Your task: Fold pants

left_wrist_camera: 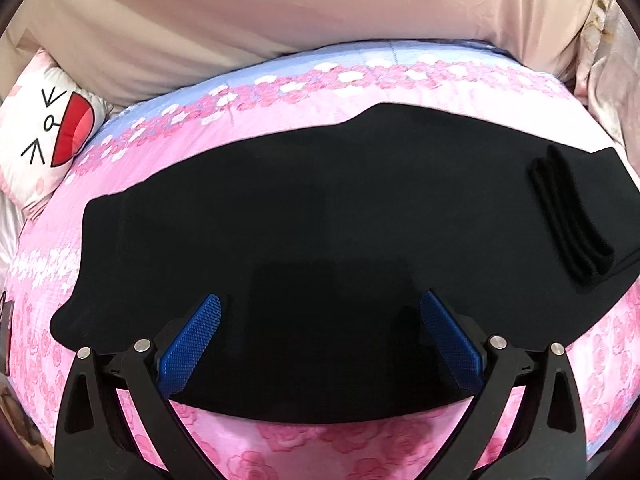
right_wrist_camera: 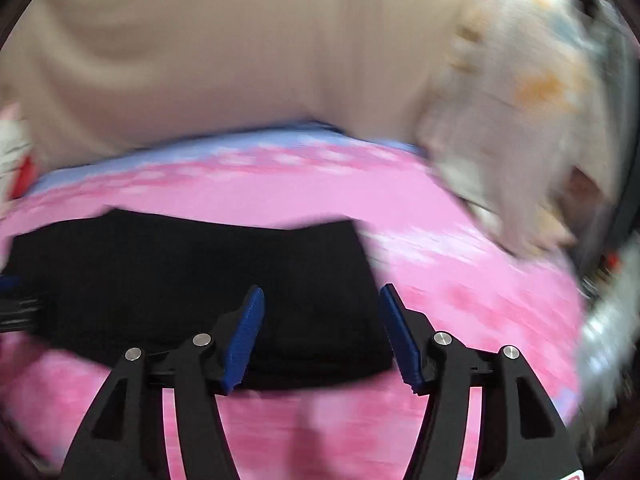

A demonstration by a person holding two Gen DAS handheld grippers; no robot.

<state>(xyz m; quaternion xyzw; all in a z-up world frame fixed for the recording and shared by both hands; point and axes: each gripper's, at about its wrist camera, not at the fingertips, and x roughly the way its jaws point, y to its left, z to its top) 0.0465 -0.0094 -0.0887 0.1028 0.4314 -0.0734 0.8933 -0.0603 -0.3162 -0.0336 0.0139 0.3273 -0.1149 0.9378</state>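
Pink floral bedspread [left_wrist_camera: 280, 128] bears black pants [left_wrist_camera: 320, 220]; left claw [left_wrist_camera: 320, 304] and right claw [right_wrist_camera: 322, 294] gape empty above them.

A pink rose-print bedsheet [left_wrist_camera: 460, 92] with a blue band along its far edge covers the bed, a beige curtain [left_wrist_camera: 280, 4] hangs behind it, and a white cartoon-face pillow [left_wrist_camera: 44, 136] sits at the left corner.

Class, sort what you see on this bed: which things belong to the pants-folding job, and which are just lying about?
Part of the job: black pants; left gripper; right gripper, both open above the fabric.

Lying about: cartoon-face pillow; pink floral bedsheet; beige headboard cover; pale patterned bedding.
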